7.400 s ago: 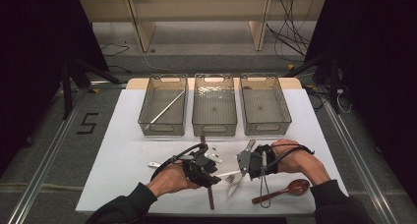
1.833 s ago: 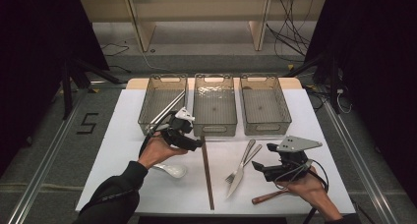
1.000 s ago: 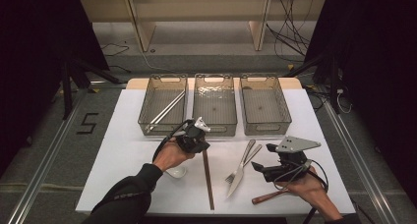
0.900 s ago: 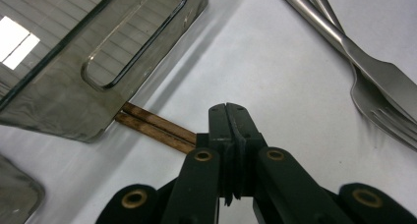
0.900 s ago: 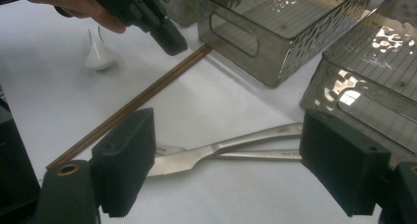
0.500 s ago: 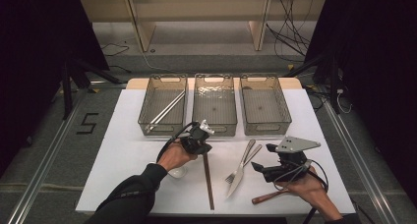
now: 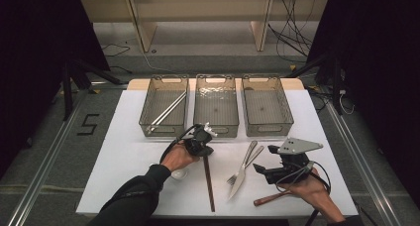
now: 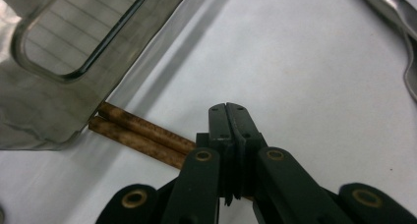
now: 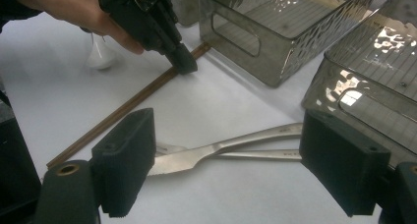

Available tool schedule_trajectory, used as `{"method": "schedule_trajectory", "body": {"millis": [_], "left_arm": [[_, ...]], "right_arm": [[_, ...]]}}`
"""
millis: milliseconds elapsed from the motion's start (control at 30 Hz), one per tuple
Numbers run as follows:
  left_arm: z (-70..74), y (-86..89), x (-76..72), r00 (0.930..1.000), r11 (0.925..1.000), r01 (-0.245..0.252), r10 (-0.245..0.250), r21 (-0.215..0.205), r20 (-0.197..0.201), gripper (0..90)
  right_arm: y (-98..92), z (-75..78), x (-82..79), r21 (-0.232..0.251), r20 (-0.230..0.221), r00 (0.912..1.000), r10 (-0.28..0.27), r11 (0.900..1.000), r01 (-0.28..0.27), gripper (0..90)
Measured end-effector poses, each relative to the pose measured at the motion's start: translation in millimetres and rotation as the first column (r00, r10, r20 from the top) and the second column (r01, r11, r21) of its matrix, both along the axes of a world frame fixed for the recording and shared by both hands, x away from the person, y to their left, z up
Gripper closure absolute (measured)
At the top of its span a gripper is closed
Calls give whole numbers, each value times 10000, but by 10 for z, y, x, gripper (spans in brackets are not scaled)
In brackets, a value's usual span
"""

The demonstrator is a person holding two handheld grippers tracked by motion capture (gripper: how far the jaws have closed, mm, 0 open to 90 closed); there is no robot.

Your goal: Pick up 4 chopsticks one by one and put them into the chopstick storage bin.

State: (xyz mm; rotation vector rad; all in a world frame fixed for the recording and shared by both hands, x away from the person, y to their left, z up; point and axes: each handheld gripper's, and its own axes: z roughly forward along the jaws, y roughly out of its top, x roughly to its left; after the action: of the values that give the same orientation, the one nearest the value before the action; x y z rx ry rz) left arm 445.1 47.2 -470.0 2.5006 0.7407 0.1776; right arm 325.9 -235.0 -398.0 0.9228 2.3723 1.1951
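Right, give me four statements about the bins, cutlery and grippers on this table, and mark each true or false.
1. The left bin holds metal chopsticks. True.
2. The right gripper is shut on the knife. False: it is open, holding nothing.
3. The knife and fork lie crossed. True.
4. The brown chopsticks lie inside the middle bin. False: they lie on the table, the left gripper at their far end.

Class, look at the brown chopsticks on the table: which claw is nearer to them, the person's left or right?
Left. The left claw is right at the chopsticks, near their top end. The right claw hovers farther off, beyond the knife.
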Motion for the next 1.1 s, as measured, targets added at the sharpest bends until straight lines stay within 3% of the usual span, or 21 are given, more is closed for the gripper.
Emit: {"method": "schedule_trajectory", "body": {"millis": [300,533,800,1100], "left_arm": [[2,65,25,9994,9999,-118,121,96,-322,889],[29,138,32,9991,9980,-142,167,615,-400,889],[33,200,47,9983,9973,-279,313,673,-497,888],[142,282,41,9984,9974,217,-181,683,-532,785]], "right_arm": [[0,6,-3,12,22,10000,11,10000,-11,226],[-4,12,-6,43,41,10000,-22,10000,22,226],[-3,10,-3,38,55,10000,2,10000,-2,227],[-6,12,-4,43,39,10000,9,10000,-9,227]]}}
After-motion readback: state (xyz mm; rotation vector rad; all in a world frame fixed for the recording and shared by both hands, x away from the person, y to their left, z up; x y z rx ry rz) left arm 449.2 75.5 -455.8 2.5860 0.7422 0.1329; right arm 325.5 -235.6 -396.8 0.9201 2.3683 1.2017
